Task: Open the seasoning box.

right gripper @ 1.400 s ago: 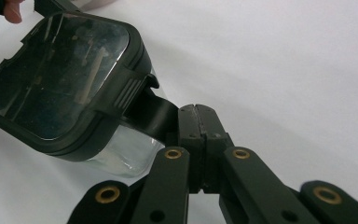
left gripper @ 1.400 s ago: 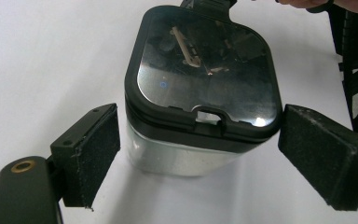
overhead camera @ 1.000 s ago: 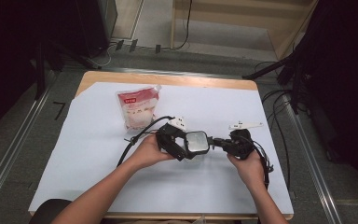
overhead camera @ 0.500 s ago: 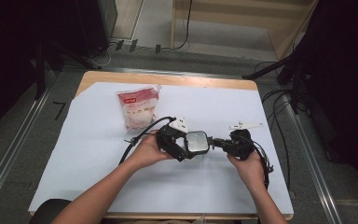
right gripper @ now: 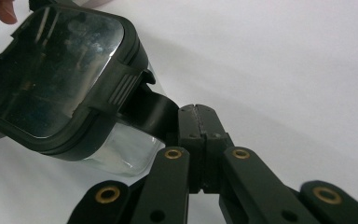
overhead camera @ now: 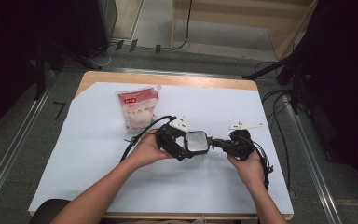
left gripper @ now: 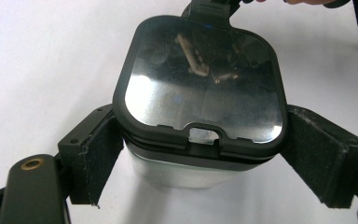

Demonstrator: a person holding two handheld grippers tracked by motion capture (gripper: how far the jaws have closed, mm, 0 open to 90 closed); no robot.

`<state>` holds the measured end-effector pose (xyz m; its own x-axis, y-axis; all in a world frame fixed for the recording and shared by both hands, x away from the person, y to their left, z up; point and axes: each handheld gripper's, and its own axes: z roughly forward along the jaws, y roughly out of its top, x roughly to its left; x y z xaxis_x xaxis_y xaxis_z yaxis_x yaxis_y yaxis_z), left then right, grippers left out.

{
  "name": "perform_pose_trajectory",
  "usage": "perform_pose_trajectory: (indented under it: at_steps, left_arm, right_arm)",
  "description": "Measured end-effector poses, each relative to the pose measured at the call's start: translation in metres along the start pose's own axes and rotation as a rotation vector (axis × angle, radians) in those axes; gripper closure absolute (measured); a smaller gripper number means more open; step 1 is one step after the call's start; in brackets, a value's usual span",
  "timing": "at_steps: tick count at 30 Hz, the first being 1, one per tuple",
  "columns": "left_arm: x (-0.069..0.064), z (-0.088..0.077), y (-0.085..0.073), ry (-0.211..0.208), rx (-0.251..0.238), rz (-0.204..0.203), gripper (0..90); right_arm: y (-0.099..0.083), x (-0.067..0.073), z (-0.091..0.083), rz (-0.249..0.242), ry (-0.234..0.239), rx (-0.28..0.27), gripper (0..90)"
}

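Nothing has shifted: the left gripper [left gripper: 200, 154] stays clamped around the clear container [left gripper: 200, 116] above the table [overhead camera: 98, 154], the right gripper [right gripper: 196, 109] pinched shut on its latch tab [right gripper: 151, 112], lid likely about to open.

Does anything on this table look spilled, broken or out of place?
Nothing stands out. The clear container with its black lid sits between the left gripper's pads, and the right gripper is shut on a black tab beside the lid. The red-and-white pouch lies flat on the white sheet, with no spill visible.
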<state>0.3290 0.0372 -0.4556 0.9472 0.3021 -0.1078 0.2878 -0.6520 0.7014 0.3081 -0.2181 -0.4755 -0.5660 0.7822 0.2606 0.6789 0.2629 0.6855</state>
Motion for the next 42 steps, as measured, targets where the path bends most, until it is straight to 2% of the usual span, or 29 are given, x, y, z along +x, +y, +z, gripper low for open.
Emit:
perform_pose_trajectory:
  at_steps: [9,14,21,25,28,31,37,42]
  left_arm:
    - [-0.001,-0.004,0.005,0.005,-0.004,0.013,16.7]
    - [-0.002,-0.005,0.007,0.001,-0.011,0.000,16.2]
    - [-0.005,-0.008,0.015,0.024,0.023,0.010,16.0]
    - [-0.006,-0.009,0.018,0.018,0.000,-0.006,16.6]
    - [-0.005,-0.009,0.020,0.023,0.017,0.004,17.5]
    - [-0.006,-0.006,0.019,0.035,0.030,0.018,18.2]
    - [-0.004,-0.004,0.012,0.019,-0.010,0.001,17.3]
    - [-0.003,0.001,0.006,0.009,0.001,-0.019,14.8]
  right_arm:
    - [0.000,0.000,0.000,-0.001,-0.001,0.000,90.0]
    - [0.000,0.000,0.000,0.001,0.000,0.001,90.0]
    - [0.000,0.000,0.000,-0.003,0.002,-0.003,90.0]
    - [0.000,0.002,0.000,-0.002,0.005,-0.001,90.0]
    - [0.000,0.002,0.000,-0.007,0.004,0.000,90.0]
    - [0.000,0.002,0.000,-0.006,0.007,0.000,90.0]
    - [0.000,0.002,0.000,-0.007,0.004,0.000,90.0]
    - [0.000,0.001,0.000,-0.008,0.005,0.001,90.0]
